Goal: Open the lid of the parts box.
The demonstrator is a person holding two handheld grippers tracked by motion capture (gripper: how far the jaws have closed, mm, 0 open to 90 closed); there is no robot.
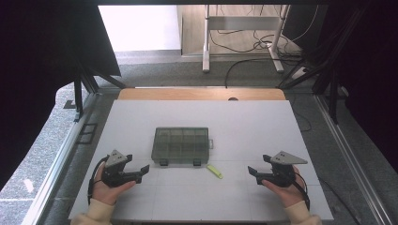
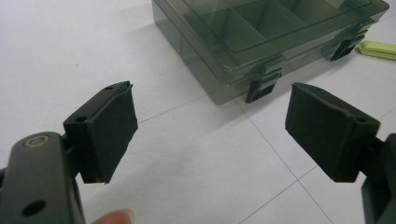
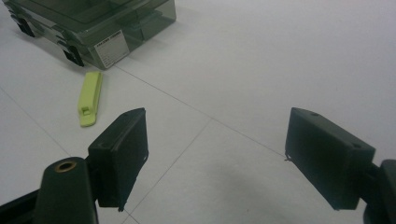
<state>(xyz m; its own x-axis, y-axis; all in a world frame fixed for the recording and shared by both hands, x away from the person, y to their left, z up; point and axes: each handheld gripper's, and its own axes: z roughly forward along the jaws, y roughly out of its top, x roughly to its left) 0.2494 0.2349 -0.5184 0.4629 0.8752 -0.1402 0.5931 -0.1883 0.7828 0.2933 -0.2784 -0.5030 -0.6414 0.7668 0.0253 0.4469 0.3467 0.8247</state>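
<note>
**High view: two open grippers flank a closed compartment box**

High view shows the white table (image 1: 234, 122) as the largest thing, its surface marked by thin seams into panels, with a wooden edge along the far side. Near its middle lies the compartment box (image 1: 180, 145), a smoky translucent case with its lid down and two dark latches on the side that faces the person. Dividers show through the lid, and a white label sits on one end wall, seen in the right gripper view (image 3: 111, 52).

At the near left of the table the left hand (image 1: 107, 187) holds the left gripper (image 1: 143, 169), which points toward the box's near left corner and stays apart from it. Its jaws stand wide and released, with nothing between them; in the left gripper view (image 2: 210, 135) only bare table lies between the two black pads (image 2: 114, 130), and the box (image 2: 261, 37) sits just beyond them.

At the near right the right hand (image 1: 287, 190) holds the right gripper (image 1: 253, 173), aimed leftward, well apart from the box. Its jaws are likewise spread and empty, as the right gripper view (image 3: 215, 158) shows.

Smallest is the yellow-green clip (image 1: 215, 171), lying flat on the table just beside the box's near right corner, between the box and the right gripper, touching neither (image 3: 89, 98).
</note>
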